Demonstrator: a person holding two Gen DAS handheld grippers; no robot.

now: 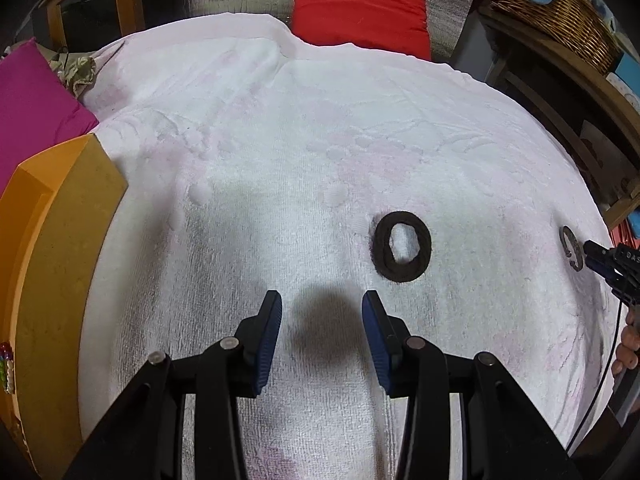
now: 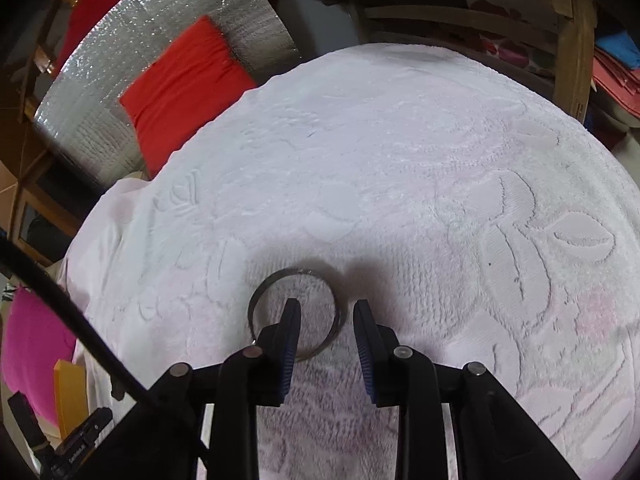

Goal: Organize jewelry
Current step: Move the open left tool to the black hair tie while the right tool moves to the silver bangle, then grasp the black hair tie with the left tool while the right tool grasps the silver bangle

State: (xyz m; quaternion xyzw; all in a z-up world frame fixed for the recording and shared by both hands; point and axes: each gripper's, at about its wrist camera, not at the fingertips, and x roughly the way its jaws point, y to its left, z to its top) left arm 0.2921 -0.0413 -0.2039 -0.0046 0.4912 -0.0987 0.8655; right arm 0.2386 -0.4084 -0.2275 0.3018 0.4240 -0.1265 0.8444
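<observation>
Right wrist view: the right gripper (image 2: 327, 307) has its fingers apart over the white towel (image 2: 400, 160). The silver bangle (image 2: 264, 288) lies flat; the left finger sits inside its ring, its right rim between the fingers. The left gripper (image 1: 320, 300) is open, empty. The black hair tie (image 1: 402, 248) lies just ahead, to its right.
</observation>
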